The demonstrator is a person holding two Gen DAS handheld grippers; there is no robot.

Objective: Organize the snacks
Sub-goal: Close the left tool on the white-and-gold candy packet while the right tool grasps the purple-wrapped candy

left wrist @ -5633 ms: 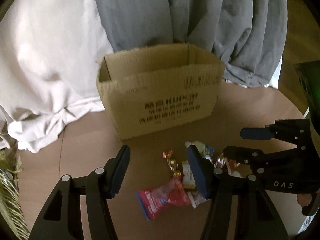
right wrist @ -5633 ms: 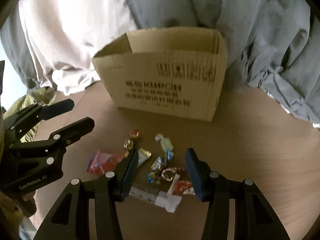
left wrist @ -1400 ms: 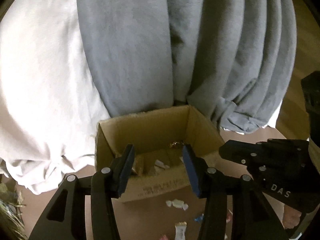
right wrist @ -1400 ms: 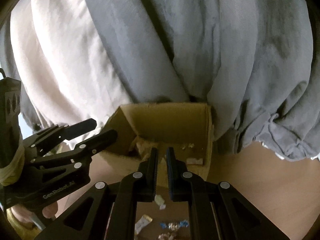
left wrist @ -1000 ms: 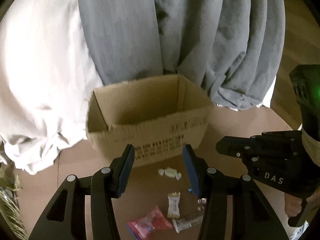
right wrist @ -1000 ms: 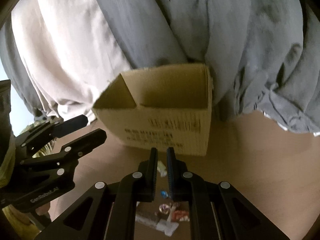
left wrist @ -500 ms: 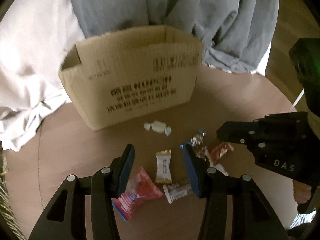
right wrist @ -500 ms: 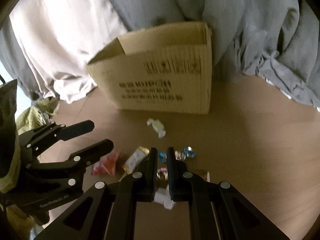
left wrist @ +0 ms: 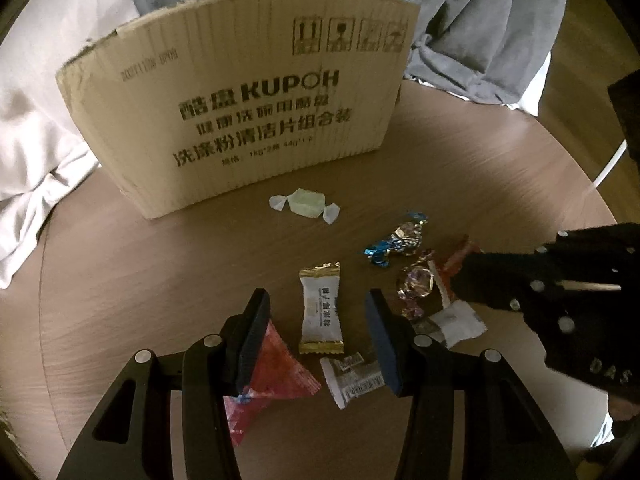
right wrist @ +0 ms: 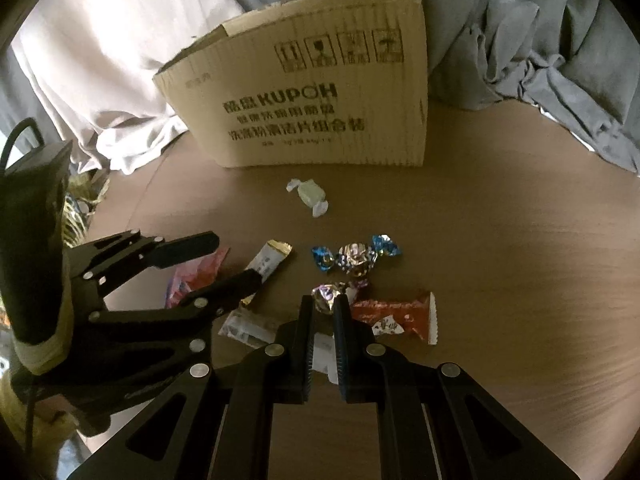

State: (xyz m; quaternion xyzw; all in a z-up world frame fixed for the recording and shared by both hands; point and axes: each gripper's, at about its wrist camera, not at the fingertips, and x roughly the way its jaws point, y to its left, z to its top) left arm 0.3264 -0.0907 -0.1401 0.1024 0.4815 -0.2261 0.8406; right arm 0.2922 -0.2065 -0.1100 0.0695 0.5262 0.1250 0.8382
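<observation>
A cardboard box (left wrist: 248, 120) (right wrist: 312, 112) stands at the back of the round brown table. Loose snacks lie in front of it: a pale green candy (left wrist: 306, 205) (right wrist: 310, 194), a white-and-gold packet (left wrist: 321, 308) (right wrist: 267, 262), a red pouch (left wrist: 276, 380), a blue-foil candy (left wrist: 394, 244) (right wrist: 356, 258), a purple-foil candy (left wrist: 416, 284) (right wrist: 326, 294) and an orange bar (right wrist: 396, 308). My left gripper (left wrist: 318, 322) is open, low over the white-and-gold packet. My right gripper (right wrist: 323, 316) is nearly closed and empty, just before the purple-foil candy.
White and grey cloth (left wrist: 460, 20) hangs behind the box. A clear-wrapped white bar (left wrist: 354, 376) lies by the left gripper's right finger. The table edge (left wrist: 44, 280) curves on the left. Crinkled yellow wrapping (right wrist: 80, 200) sits off the table at left.
Both grippers have come down from above the box to the snacks on the table. The left stays open, the right stays nearly closed.
</observation>
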